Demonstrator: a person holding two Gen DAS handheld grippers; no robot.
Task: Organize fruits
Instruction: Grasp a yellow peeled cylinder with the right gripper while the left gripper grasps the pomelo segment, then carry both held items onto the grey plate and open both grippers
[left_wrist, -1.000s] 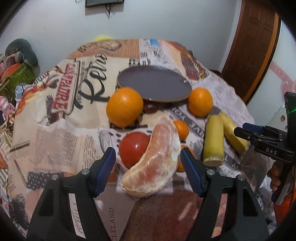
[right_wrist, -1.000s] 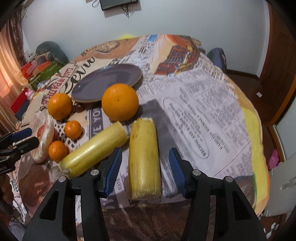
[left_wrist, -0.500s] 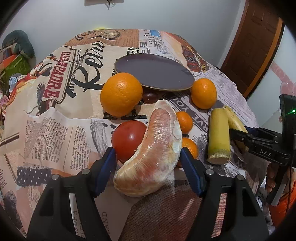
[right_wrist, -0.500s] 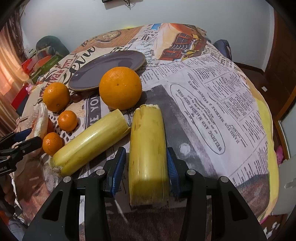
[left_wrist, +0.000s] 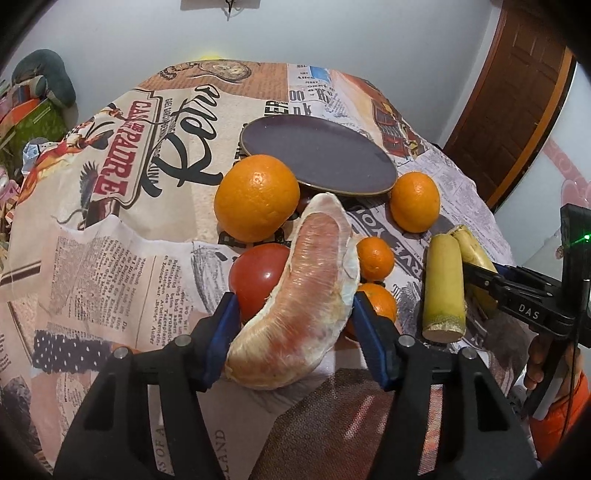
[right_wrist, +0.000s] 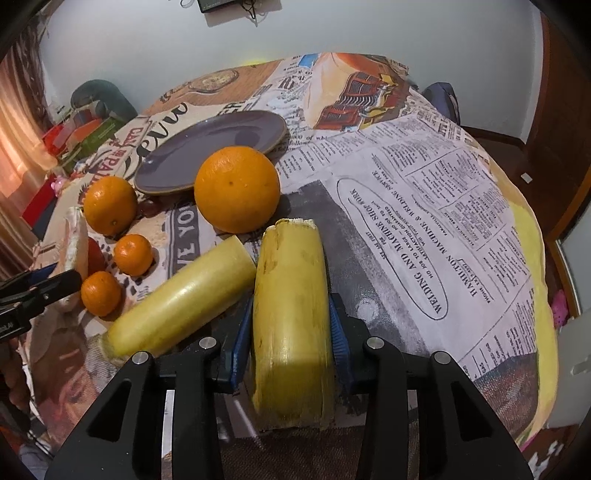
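My left gripper (left_wrist: 295, 306) has its jaws closing on a peeled, plastic-wrapped pomelo segment (left_wrist: 303, 291), and both blue pads touch its sides. A red tomato (left_wrist: 258, 277) lies against the segment's left, with two small mandarins (left_wrist: 375, 256) on its right. My right gripper (right_wrist: 291, 306) is also closing, and its pads press on a yellow sugarcane piece (right_wrist: 291, 332) lying on the table. A second sugarcane piece (right_wrist: 181, 299) lies slanted just to its left. Farther back are a large orange (right_wrist: 236, 188), a medium orange (right_wrist: 109, 205) and an empty purple plate (right_wrist: 207, 147).
The newspaper-print tablecloth (right_wrist: 424, 221) is bare on the right half of the round table. A dark grape-like fruit (right_wrist: 149, 206) sits by the plate's near rim. Clutter and boxes (right_wrist: 85, 129) stand beyond the table's left edge, and a wooden door (left_wrist: 517, 92) is at the right.
Both pairs of jaws have narrowed onto what lies between them: the left on the pomelo segment, the right on the sugarcane piece. Both cameras have drawn a little closer to the fruit.
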